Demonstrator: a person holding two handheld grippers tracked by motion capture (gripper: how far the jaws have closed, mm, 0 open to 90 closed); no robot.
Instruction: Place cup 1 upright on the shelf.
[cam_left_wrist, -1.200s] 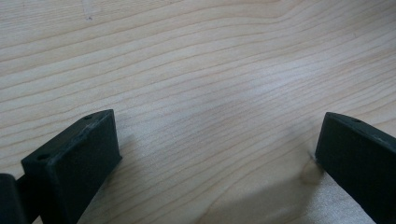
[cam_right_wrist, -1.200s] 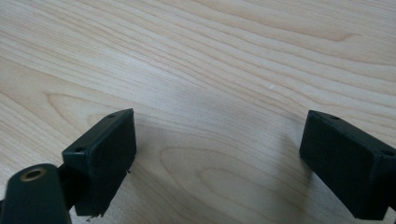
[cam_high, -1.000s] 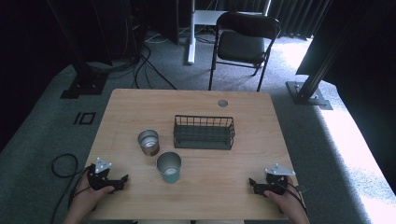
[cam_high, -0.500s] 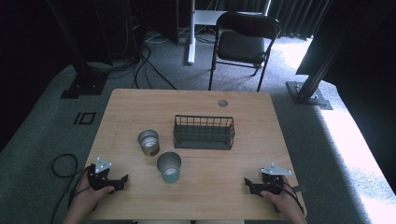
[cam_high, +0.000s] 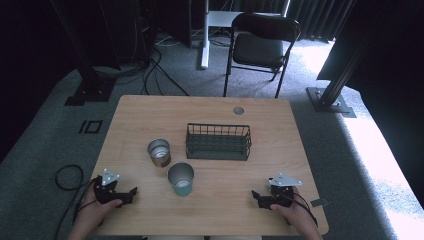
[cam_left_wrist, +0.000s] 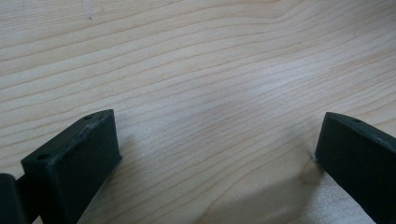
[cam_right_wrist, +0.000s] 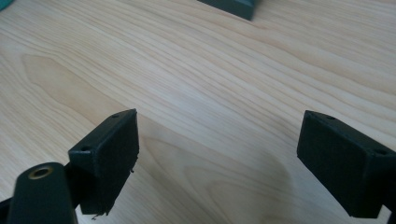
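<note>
My left gripper (cam_high: 131, 192) rests on the wooden table (cam_high: 210, 107) near its front left, held by a hand, jaws wide open over bare wood (cam_left_wrist: 219, 140). Near the front right lies my right gripper (cam_high: 255, 195), also open and empty, its jaws spread over bare wood (cam_right_wrist: 217, 144). Between them, a little farther back, stands a teal metal cup (cam_high: 180, 179). A silver metal cup (cam_high: 159, 152) stands just behind and left of it. A dark wire basket (cam_high: 218, 142) sits at the table's middle; its corner (cam_right_wrist: 229, 7) shows at the top of the right gripper view.
A black folding chair (cam_high: 262, 42) stands beyond the table's far edge. A round cable hole (cam_high: 238, 110) sits near the far edge. Cables (cam_high: 65, 175) trail on the grey carpet at the left. A dark stand base (cam_high: 330, 97) is at the right.
My right gripper has shifted slightly left and forward along the front edge. The left gripper and the cups have not moved.
</note>
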